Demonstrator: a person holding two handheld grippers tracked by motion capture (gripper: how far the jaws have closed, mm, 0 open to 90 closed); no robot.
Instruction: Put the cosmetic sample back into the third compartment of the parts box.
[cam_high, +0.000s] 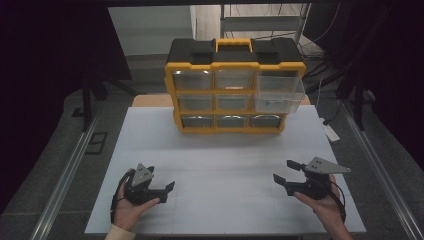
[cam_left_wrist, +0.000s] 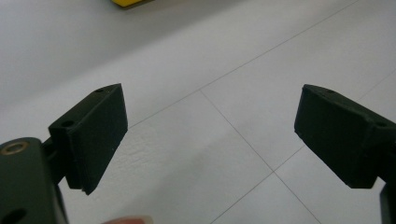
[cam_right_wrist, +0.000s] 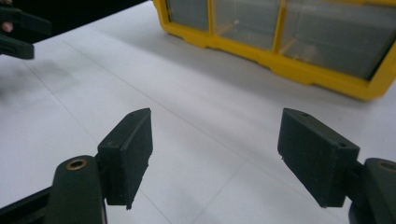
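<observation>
Both grippers are black. The left gripper (cam_high: 169, 187) and right gripper (cam_high: 284, 171) each carry a grey three-cornered plate on top and trail a black cable. Their jaws end in flat rectangular black pads (cam_left_wrist: 95, 137) with small screw holes. A pale cuff (cam_high: 117, 233) covers the left wrist.

L tongs (cam_high: 169, 188) & R tongs (cam_high: 282, 171) both jaws wide apart, hand-held low, well apart
</observation>
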